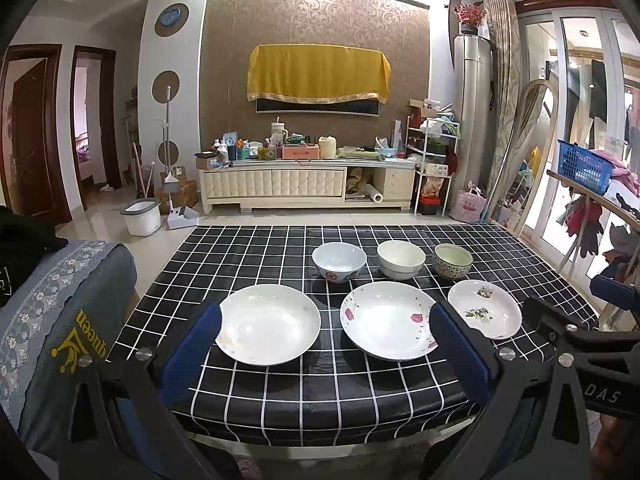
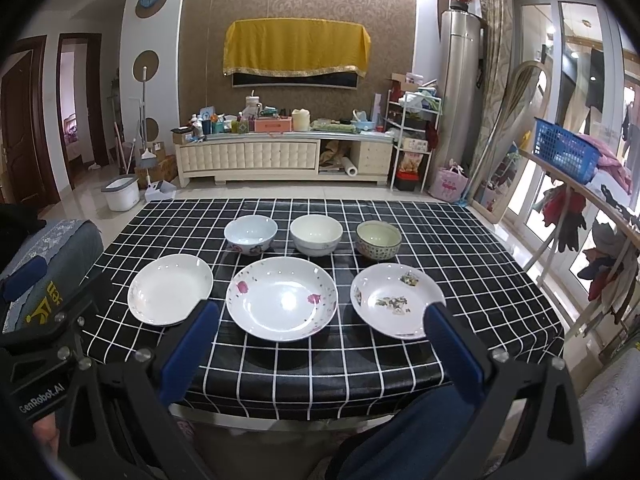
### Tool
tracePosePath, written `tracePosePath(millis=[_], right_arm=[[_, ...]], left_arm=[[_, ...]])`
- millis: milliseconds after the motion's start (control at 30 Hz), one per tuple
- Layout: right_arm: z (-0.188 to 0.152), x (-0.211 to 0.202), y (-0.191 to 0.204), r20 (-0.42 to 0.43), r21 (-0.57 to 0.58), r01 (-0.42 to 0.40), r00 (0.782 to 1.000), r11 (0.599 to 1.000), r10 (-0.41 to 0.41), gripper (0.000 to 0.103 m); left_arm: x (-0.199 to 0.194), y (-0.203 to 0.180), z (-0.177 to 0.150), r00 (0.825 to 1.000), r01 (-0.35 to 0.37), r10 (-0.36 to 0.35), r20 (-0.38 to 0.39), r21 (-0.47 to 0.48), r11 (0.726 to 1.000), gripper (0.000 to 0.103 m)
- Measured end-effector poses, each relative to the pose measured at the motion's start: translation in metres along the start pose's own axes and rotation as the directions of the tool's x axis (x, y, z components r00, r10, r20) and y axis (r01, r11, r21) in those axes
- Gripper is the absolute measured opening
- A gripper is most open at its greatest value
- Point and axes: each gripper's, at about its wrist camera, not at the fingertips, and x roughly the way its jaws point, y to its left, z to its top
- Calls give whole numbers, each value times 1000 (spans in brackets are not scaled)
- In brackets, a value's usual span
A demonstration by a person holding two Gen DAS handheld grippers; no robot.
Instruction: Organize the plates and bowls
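The desk (image 2: 460, 280) wears a black cloth with a white grid, and six dishes sit on it in two rows. Nearer the front edge lie three plates, left to right: a plain white plate (image 1: 269, 323) toward the left edge, a pink-flowered plate (image 1: 387, 320) in the middle, and a smaller plate (image 1: 485, 313) with green-grey markings toward the right edge. None of the three touch. Behind them, toward the far edge, stand three bowls, each upright and apart from its neighbour: a pale blue bowl (image 1: 339, 262) with red pattern on its side, a white bowl (image 1: 401, 259), and a green-patterned bowl (image 1: 452, 261).

The left gripper (image 1: 326, 326) hangs above the front edge with its blue fingers (image 1: 192, 352) spread wide — nothing between them and nothing touched. In its view the white plate and the flowered plate lie in the gap between the fingers.

The right gripper (image 2: 322, 324) is held just beside it, to the right, also above the front edge; its fingers (image 2: 454, 354) are likewise wide apart and empty. In its own view the flowered plate sits centred between them, the white plate beyond the left finger's tip and the smaller plate beyond the right finger's tip.
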Motion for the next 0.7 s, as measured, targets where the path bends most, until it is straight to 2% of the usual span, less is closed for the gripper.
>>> tracePosePath(millis=[700], right_arm=[[-2, 1, -2, -8, -2, 4, 1000, 1000, -4, 103]], left_arm=[[1, -1, -1, 1000, 23, -23, -3, 0, 1000, 103]])
